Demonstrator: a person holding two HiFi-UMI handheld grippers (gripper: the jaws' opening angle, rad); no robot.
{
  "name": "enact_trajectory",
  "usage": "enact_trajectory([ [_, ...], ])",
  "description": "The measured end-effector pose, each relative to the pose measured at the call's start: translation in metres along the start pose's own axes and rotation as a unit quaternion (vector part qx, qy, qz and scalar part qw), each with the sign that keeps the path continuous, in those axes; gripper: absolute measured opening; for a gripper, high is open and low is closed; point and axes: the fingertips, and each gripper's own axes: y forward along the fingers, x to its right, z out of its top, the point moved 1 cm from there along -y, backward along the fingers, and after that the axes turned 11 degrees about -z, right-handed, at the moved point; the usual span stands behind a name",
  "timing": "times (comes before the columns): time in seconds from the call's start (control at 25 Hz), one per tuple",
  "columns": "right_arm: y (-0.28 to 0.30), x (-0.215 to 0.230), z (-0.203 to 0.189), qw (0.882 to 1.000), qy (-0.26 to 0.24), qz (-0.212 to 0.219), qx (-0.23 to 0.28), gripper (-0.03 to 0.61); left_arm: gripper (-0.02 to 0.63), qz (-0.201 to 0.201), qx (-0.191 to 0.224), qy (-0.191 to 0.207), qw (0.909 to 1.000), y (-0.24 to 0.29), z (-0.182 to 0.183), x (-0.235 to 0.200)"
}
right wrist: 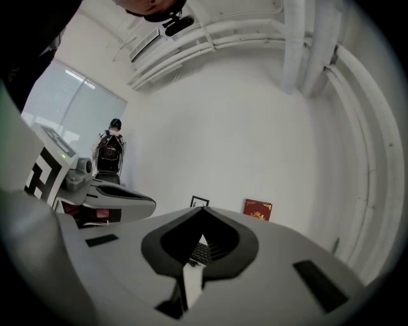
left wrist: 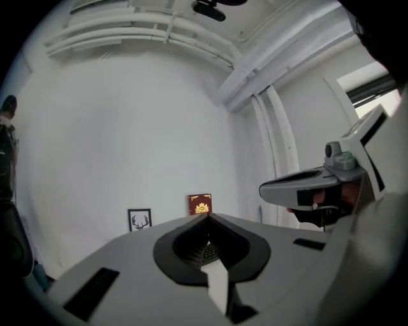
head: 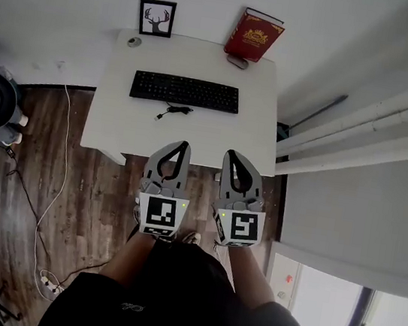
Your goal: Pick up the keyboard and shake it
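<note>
**Q:** Where is the keyboard?

**A:** In the head view, a black keyboard (head: 186, 92) lies flat on a white table (head: 118, 130) in the upper middle of the frame. It runs left to right. Its black cable (head: 172, 110) curls on the tabletop just below it. Neither tool touches the keyboard.

**Q:** What are the two tools doing?

**A:** The left gripper (head: 183, 145) and the right gripper (head: 231, 155) sit side by side in the lower middle of the frame. Their tips are over the table's near edge and point up the frame toward the keyboard. Each gripper's own view shows its jaws closed tip to tip, with nothing between them.

**Q:** What else is on the table?

**A:** A framed deer picture (head: 156, 18) stands at the back edge, upper left of the keyboard. A red book (head: 254, 35) with gold print leans against the white wall at the upper right. A small round object (head: 134, 42) lies near the back left corner.

**Q:** And around the table?

**A:** A wooden floor (head: 28, 170) fills the left side of the frame. The person's dark clothing (head: 169, 297) is at the bottom.
</note>
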Motion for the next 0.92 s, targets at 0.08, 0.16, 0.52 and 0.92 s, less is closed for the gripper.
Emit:
enact_trajectory([
  [0.08,-0.021,0.018,0.000,1.000,0.001,0.007,0.009,0.021,0.002,-0.001,0.005,0.006,1.0000,0.003,0.006,0.029],
  [0.16,-0.042,0.035,-0.002,1.000,-0.003,0.011,0.018,0.021,0.002,-0.001,0.002,0.014,0.9999,0.004,0.008,0.058],
  [0.52,-0.107,0.070,-0.003,0.998,0.047,0.031,0.033,0.021,0.002,0.008,-0.023,0.043,0.9988,-0.007,0.011,0.143],
  [0.92,-0.134,0.096,-0.011,0.998,0.022,0.050,0.033,0.021,0.002,-0.024,-0.028,0.056,0.9977,0.011,0.014,0.187],
])
